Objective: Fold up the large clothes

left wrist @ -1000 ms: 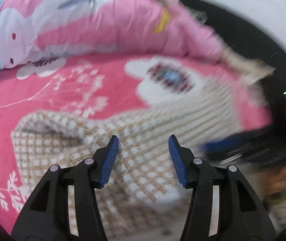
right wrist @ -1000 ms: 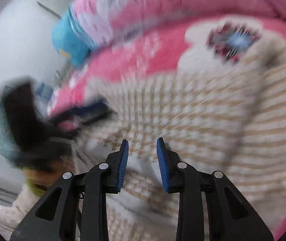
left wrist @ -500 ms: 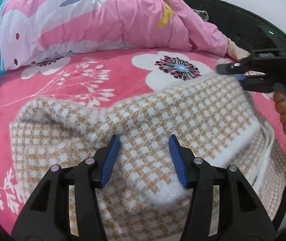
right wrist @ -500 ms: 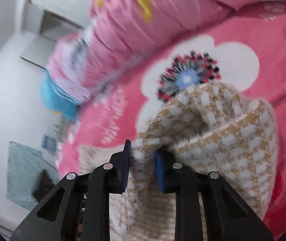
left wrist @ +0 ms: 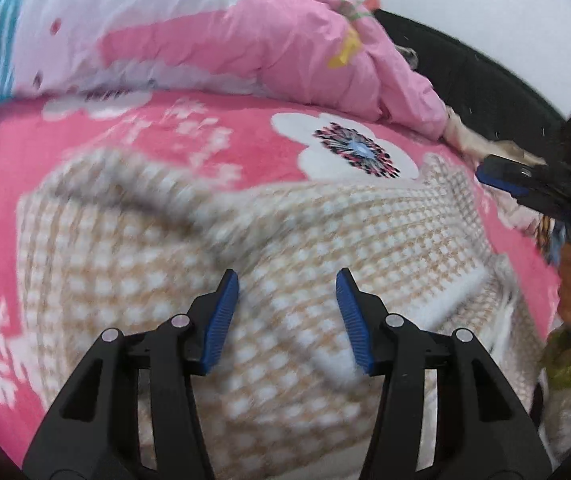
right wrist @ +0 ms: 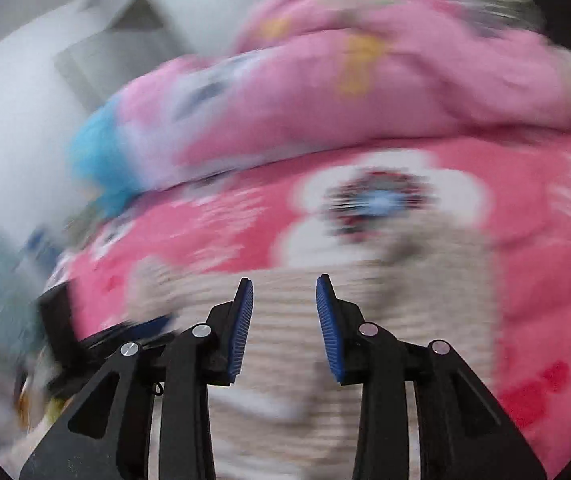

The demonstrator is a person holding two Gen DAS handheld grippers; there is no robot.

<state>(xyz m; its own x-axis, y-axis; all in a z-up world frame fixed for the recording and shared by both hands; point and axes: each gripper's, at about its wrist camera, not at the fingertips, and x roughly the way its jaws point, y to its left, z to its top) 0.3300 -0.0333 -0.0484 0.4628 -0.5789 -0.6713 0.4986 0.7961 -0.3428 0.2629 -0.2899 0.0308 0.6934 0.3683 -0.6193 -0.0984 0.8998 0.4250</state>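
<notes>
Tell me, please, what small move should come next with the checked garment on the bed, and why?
Probably lower the left gripper onto the checked garment and close on its near edge. Both grippers stand open and hold nothing: the right gripper also hangs over the cloth. The garment lies rumpled and part-folded on the pink blanket, so a fresh grip seems needed before another fold.

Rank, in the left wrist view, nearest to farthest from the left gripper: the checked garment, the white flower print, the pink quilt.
1. Checked garment: directly under the left gripper.
2. White flower print: beyond it, slightly right.
3. Pink quilt: heaped at the far edge.
</notes>
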